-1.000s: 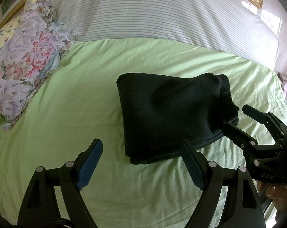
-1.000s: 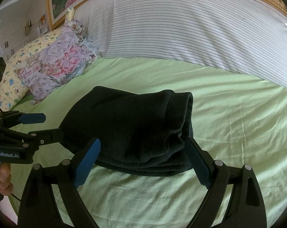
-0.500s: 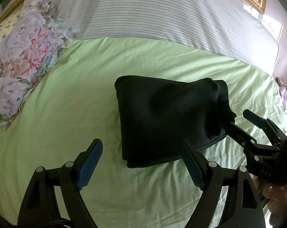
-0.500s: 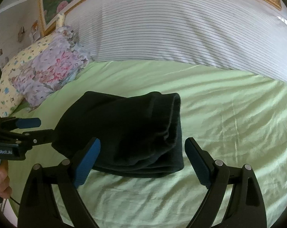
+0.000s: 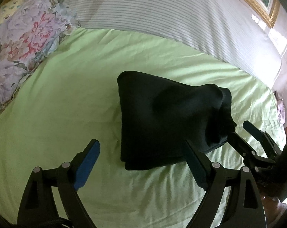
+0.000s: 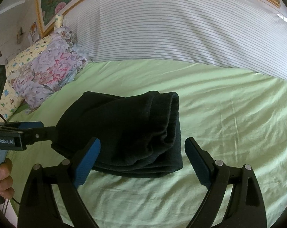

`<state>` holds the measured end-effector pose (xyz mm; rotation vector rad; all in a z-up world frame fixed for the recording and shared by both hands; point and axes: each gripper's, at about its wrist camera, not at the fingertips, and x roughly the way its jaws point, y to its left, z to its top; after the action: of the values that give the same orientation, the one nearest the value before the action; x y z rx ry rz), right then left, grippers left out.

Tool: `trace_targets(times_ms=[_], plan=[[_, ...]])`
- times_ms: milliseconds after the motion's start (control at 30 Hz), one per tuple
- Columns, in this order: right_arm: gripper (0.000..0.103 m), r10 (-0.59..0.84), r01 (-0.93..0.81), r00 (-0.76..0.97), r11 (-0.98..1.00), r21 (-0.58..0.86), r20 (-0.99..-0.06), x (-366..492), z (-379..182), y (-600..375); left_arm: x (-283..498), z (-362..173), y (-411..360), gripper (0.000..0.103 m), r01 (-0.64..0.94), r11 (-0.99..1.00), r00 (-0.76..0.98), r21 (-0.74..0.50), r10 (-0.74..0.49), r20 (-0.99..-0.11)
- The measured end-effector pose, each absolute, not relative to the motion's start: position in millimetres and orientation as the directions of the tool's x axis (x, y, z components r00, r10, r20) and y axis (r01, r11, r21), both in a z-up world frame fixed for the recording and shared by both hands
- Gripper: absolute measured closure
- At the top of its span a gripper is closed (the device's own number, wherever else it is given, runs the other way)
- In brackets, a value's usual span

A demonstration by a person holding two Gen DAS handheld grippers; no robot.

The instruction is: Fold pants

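The dark pants (image 5: 168, 119) lie folded into a thick bundle on the green sheet (image 5: 67, 104); they also show in the right wrist view (image 6: 128, 129). My left gripper (image 5: 141, 163) is open and empty, its blue pads just short of the bundle's near edge. My right gripper (image 6: 142, 159) is open and empty at the bundle's near right corner. In the left wrist view the right gripper (image 5: 245, 133) stands at the bundle's right side. In the right wrist view the left gripper (image 6: 41, 127) stands at its left side.
A floral pillow (image 5: 22, 43) and a yellow patterned pillow (image 6: 20, 70) lie at the far left. A striped blanket (image 6: 171, 30) runs along the back of the bed. A gold-framed picture (image 6: 54, 1) hangs behind. A small purple item (image 5: 281, 110) sits at the right edge.
Both grippers have pulled back a little from the folded pants, which look smaller and sit settled on the sheet. Both stay open.
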<state>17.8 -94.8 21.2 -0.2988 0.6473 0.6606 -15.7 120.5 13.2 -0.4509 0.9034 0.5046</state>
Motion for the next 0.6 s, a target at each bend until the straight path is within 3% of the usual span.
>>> trace_targets(times_ms=[600], plan=[[0.012, 0.472, -0.648, 0.600, 0.760, -0.047, -0.646, 22, 21, -94, -4, 12, 117, 0.014, -0.584, 0.811, 0.458, -0.026, 0.302, -0.836]])
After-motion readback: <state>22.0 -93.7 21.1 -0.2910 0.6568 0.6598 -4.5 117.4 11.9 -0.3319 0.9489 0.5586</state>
